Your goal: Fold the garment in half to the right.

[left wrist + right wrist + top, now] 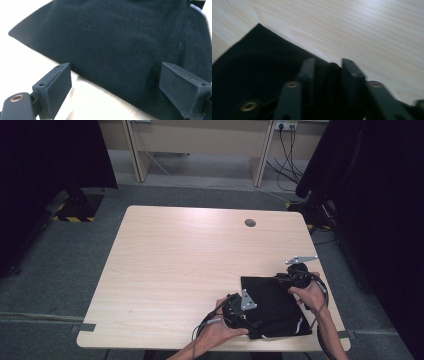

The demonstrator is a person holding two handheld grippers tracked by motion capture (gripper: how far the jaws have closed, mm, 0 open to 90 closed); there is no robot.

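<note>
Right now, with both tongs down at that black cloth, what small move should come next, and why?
Probably close the left tongs on the black cloth's near edge. Their jaws stand wide open over that edge, while the right tongs already pinch a fold at the far edge.

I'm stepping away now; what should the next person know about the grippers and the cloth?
Left gripper: jaws wide open, over the near edge of the black cloth, nothing pinched.
Right gripper: jaws close together, with a raised fold at the cloth's far right edge between them; it looks pinched.
Cloth: lies flat as a folded square at the near right corner of the table.
Done: it seems to be folded.
Left: likely another fold or a lift; the left gripper would need to grip first.
</note>
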